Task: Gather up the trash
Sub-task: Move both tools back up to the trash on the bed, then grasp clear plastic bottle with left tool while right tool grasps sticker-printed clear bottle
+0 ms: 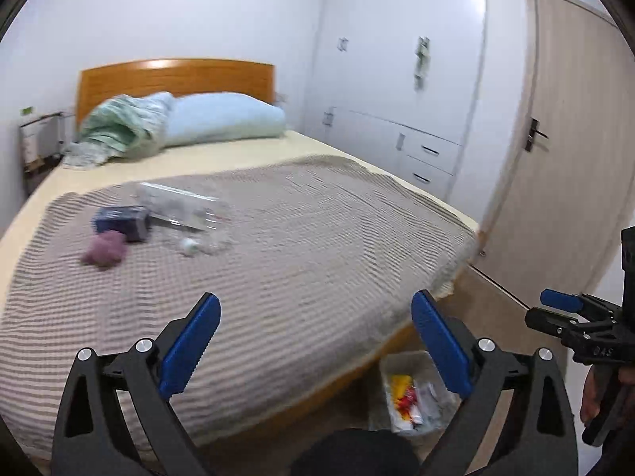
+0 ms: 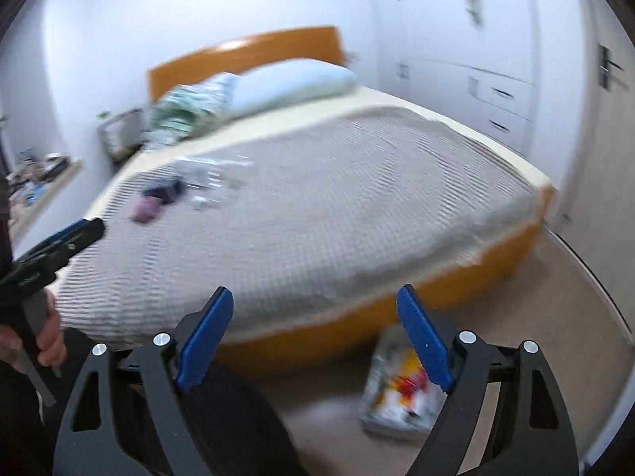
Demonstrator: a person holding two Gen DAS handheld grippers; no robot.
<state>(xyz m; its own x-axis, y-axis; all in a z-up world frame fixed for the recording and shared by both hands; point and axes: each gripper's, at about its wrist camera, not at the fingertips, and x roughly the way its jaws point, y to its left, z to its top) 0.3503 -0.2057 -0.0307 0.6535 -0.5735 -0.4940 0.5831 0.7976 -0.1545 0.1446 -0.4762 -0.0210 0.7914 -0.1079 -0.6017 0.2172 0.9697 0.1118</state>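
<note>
The bed (image 1: 301, 238) fills most of both views, its striped grey blanket (image 1: 317, 214) spread flat, and the trash lies in a small cluster on the far left part of that blanket. Largest of the pieces is a clear plastic package (image 1: 180, 208), probably light, thin and slippery, likely to buckle and crackle; a pinch across one flat edge seems safer than squeezing its middle. Touching it on the left is a dark blue box (image 1: 123, 222), stiffer-looking, so its opposite side faces should offer a firm hold. Just nearer sits a crumpled mauve wad (image 1: 105, 252), soft and light, graspable anywhere. A small white bit (image 1: 190, 246) lies to the right, too blurred to identify. On the floor by the near right corner stands a bin (image 1: 412, 392) already holding wrappers. The left tool (image 1: 315, 341) and right tool (image 2: 315, 337) both hang spread and empty, well apart from the cluster.
</note>
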